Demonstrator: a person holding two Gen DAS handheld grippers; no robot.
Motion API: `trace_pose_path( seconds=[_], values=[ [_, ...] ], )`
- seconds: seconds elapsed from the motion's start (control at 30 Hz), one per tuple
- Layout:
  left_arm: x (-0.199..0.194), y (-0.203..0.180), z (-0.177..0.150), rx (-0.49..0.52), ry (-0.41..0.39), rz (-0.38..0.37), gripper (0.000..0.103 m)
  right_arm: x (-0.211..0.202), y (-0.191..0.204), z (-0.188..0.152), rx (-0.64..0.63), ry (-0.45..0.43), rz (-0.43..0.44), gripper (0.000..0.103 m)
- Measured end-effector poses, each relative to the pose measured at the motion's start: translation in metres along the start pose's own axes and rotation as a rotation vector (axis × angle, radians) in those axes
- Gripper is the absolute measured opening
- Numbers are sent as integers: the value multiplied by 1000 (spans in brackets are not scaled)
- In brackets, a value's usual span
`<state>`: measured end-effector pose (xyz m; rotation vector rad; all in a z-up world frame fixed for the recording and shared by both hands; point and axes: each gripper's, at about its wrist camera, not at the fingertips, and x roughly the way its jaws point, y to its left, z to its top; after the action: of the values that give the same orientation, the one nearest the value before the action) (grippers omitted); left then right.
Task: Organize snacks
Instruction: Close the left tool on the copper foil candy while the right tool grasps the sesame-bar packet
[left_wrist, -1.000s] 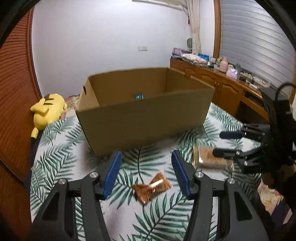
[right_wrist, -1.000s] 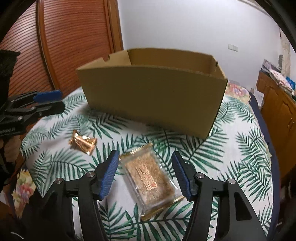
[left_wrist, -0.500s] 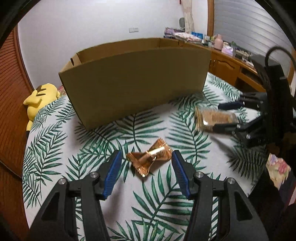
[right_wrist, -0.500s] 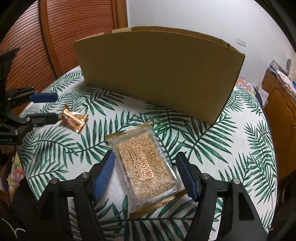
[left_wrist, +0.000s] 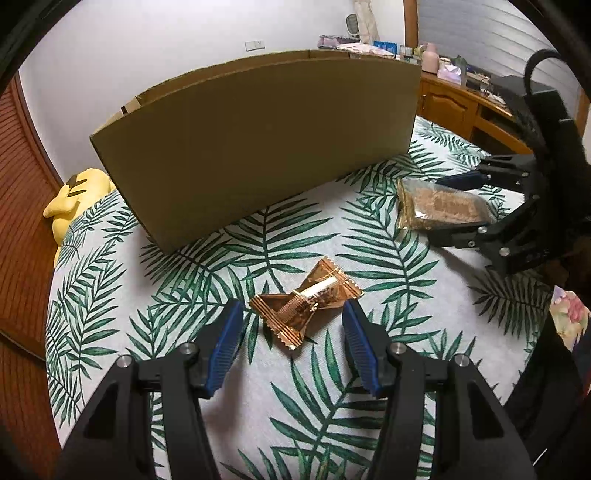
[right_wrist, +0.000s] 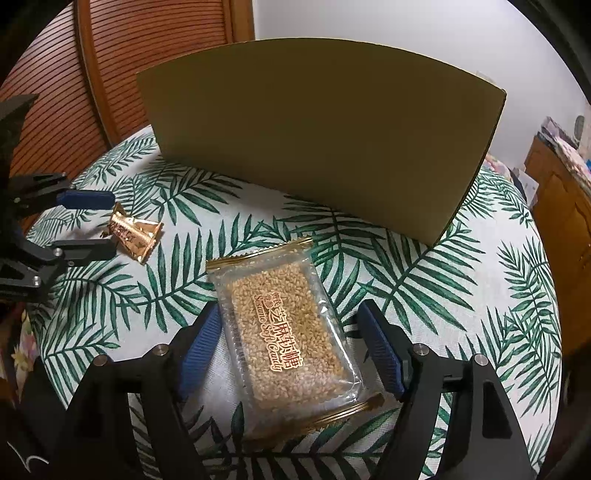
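A gold-wrapped candy (left_wrist: 304, 301) lies on the leaf-print tablecloth, just ahead of and between the tips of my open left gripper (left_wrist: 291, 314). It also shows in the right wrist view (right_wrist: 133, 233). A clear packet of sesame soft candy (right_wrist: 286, 334) lies flat between the open fingers of my right gripper (right_wrist: 288, 314), not pinched; it also shows in the left wrist view (left_wrist: 439, 206). A large open cardboard box (left_wrist: 258, 147) stands behind both snacks; its inside is hidden.
The round table (right_wrist: 498, 295) drops off on all sides. A yellow plush toy (left_wrist: 72, 201) lies beyond the left rim. A wooden sideboard (left_wrist: 469, 107) with clutter stands at the back right, and wood panelling (right_wrist: 66, 92) on the left.
Both grippers have dropped lower and closer to the table. The candy now sits between the left fingertips, and the sesame packet lies between the right fingers. The box interior has gone out of sight.
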<state>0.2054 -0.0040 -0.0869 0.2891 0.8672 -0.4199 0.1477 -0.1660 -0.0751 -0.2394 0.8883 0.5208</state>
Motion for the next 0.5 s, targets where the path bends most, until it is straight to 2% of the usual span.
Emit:
trace_pose_path(
  seconds=[0.5],
  values=[
    [20,-3,13,22,31,28,56,-4,-4,-2,29,-15,20,78]
  ],
)
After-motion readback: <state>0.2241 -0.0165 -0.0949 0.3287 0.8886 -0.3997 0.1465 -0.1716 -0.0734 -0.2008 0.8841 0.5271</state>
